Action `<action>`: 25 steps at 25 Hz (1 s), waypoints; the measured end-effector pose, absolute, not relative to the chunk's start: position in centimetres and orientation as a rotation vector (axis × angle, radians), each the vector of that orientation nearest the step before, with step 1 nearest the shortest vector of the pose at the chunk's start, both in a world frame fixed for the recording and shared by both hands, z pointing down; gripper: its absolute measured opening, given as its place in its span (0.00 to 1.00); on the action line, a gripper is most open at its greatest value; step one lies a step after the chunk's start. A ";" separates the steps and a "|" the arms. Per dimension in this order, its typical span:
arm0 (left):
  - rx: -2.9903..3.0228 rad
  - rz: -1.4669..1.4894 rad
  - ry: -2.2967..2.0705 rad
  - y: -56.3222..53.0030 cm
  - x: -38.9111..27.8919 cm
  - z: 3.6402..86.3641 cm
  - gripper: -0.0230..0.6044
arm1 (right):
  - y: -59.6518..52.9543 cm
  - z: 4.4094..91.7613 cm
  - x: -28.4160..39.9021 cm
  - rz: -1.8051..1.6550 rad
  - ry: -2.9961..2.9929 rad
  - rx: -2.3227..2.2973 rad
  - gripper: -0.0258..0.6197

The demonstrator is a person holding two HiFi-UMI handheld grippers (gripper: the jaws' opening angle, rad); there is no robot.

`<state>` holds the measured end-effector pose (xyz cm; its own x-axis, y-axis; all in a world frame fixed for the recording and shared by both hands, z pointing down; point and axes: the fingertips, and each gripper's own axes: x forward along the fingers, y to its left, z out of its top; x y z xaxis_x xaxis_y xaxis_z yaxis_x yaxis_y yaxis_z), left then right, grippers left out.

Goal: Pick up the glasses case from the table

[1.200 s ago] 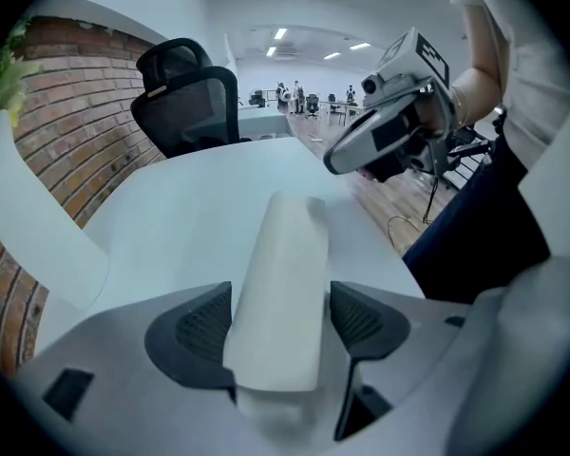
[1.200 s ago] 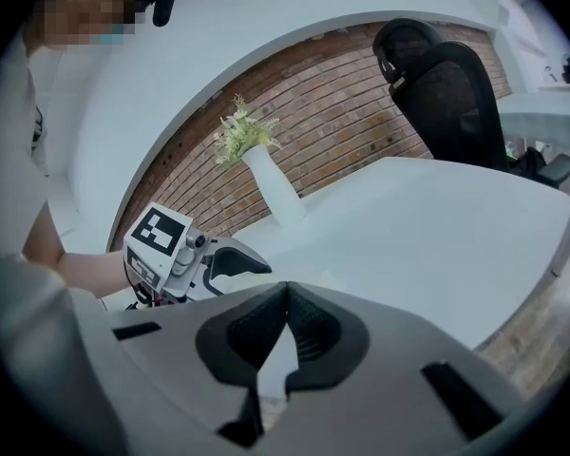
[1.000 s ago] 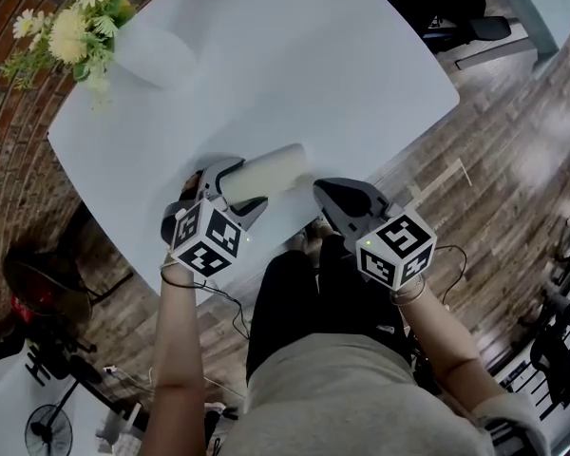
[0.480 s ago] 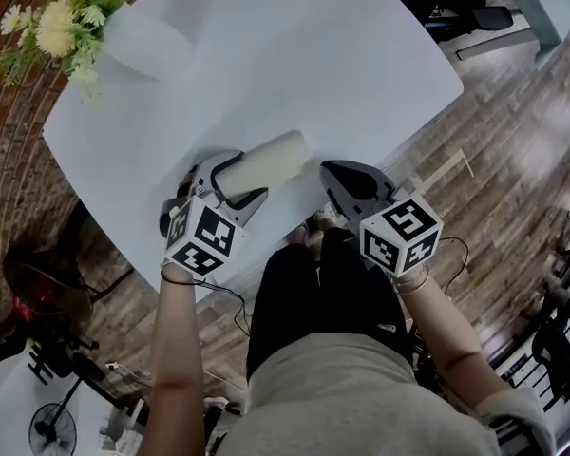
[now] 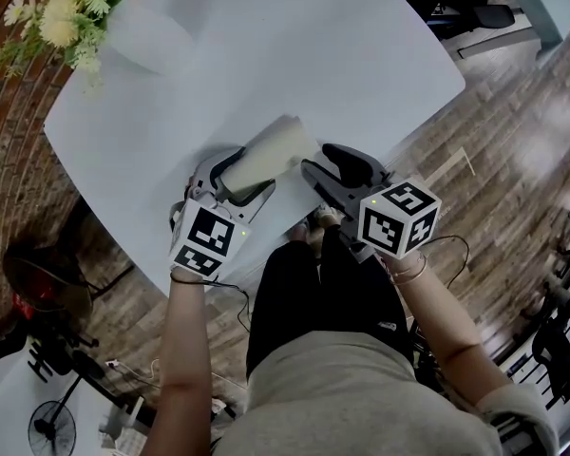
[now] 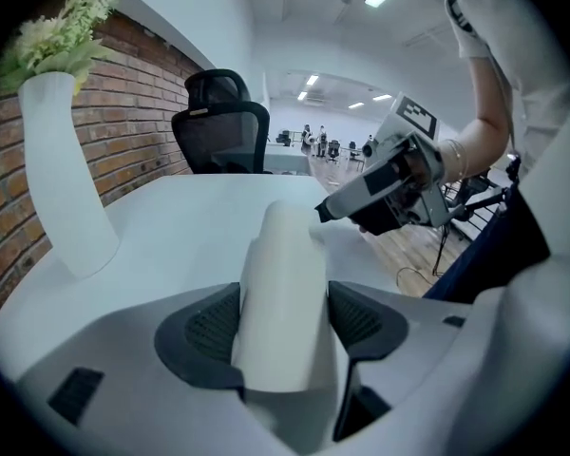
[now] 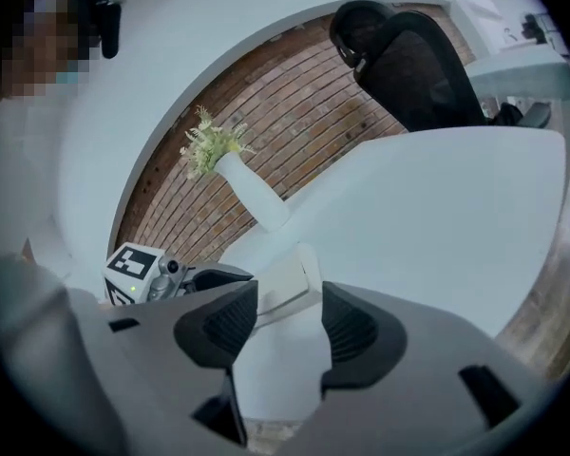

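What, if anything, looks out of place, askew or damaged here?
Nothing stands out. The glasses case is held between the fingers of the left gripper, and the vase of flowers stands intact near the table edge.

One glasses case (image 5: pixel 271 155); two claws: left claw (image 5: pixel 232 180), right claw (image 5: pixel 317 161); one vase (image 5: pixel 147 41); one table (image 5: pixel 342 55).

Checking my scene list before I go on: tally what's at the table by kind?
Glasses case: 1, clamped in the left gripper
Vase of flowers: 1
Grippers: 2; the right gripper has just opened its jaws, nothing between them
Total: 4
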<state>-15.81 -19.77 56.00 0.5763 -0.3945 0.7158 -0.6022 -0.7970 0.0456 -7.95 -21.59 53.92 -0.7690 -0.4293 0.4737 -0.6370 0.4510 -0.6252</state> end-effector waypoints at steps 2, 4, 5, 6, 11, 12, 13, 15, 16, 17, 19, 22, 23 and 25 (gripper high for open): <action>2.521 0.993 -0.851 -19.9 -15.7 55.7 0.50 | -21.9 53.9 -8.2 1.263 -2.465 0.920 0.37; 2.520 0.945 -0.863 -19.9 -15.5 55.5 0.50 | -22.3 53.8 -8.3 1.287 -2.479 0.927 0.38; 2.521 0.925 -0.865 -19.9 -15.5 55.4 0.50 | -22.6 53.7 -8.3 1.305 -2.486 0.934 0.38; 2.523 0.909 -0.868 -19.9 -15.4 55.3 0.50 | -22.8 53.6 -8.3 1.331 -2.494 0.941 0.39; 2.545 0.821 -0.885 -20.1 -15.2 54.9 0.50 | -23.9 53.2 -8.9 1.415 -2.520 0.940 0.40; 2.555 0.807 -0.885 -20.1 -15.0 54.8 0.50 | -24.0 53.1 -9.1 1.412 -2.522 0.928 0.41; 2.566 0.797 -0.884 -20.0 -14.8 54.7 0.50 | -24.0 53.0 -9.3 1.409 -2.526 0.913 0.41; 2.581 0.787 -0.880 -19.8 -14.4 54.7 0.50 | -24.0 52.8 -9.7 1.406 -2.534 0.892 0.41; 2.583 0.786 -0.880 -19.7 -14.3 54.7 0.50 | -24.1 52.7 -9.7 1.406 -2.535 0.887 0.42; 2.583 0.785 -0.880 -19.7 -14.2 54.7 0.50 | -24.2 52.6 -9.7 1.409 -2.533 0.885 0.42; 2.590 0.784 -0.879 -19.9 -14.2 54.6 0.50 | -24.3 52.7 -9.6 1.419 -2.521 0.884 0.38; 2.619 0.758 -0.869 -19.8 -14.1 54.3 0.49 | -24.3 52.8 -9.8 1.444 -2.509 0.862 0.35; 2.625 0.744 -0.866 -19.7 -14.0 54.1 0.49 | -24.2 52.7 -9.9 1.454 -2.512 0.851 0.35; 2.629 0.723 -0.869 -19.7 -13.7 53.9 0.49 | -24.2 52.5 -9.9 1.469 -2.522 0.846 0.34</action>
<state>-13.74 -19.69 53.94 0.6940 -0.4772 0.5391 -0.6167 -0.7804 0.1032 -9.89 -24.19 52.46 -0.8401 -0.4115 0.3534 -0.5104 0.3791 -0.7719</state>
